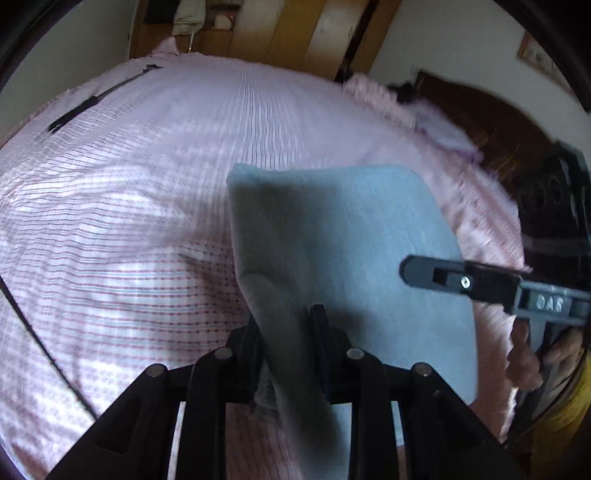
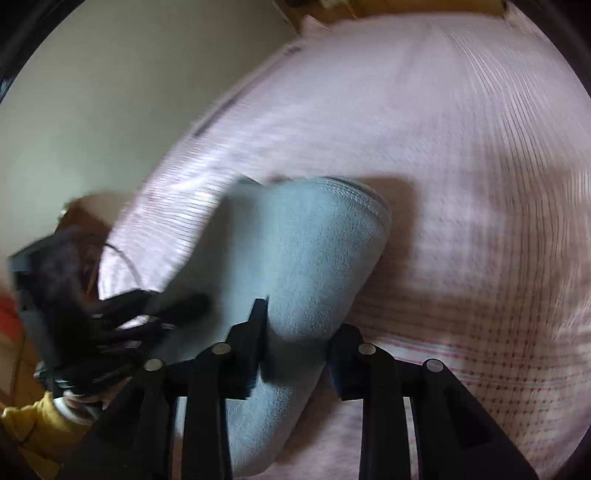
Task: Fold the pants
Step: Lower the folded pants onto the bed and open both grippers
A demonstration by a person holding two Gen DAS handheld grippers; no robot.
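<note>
Black linkage bars fill the bottom of both views. Left gripper (image 1: pixel 286 328) is clenched on a bunched edge of the grey fleece pants (image 1: pixel 332 236), cloth pinched between its fingers at 6 o'clock. Right gripper (image 2: pixel 295 325) has pants (image 2: pixel 295 258) running between its fingers, but one finger stands off the cloth; cannot tell whether it grips. In the left view it (image 1: pixel 417 271) reaches in from 3 o'clock, over the fabric.

Pants partly folded, lying on the bed, ribbed hem (image 2: pixel 365 206) toward 12 o'clock in the right view.

Risks, as judged: a single-layer pinch lets the lower layer lag and skew the fold; uneven pull between the hands twists the edge; fleece drags on the bedspread (image 1: pixel 129 192) and rucks it.

Surface: pink striped bedspread, soft. Room: wooden wardrobe (image 1: pixel 295 33) at 12 o'clock, dark headboard (image 1: pixel 491 122) at 2 o'clock, pale wall (image 2: pixel 110 92).
</note>
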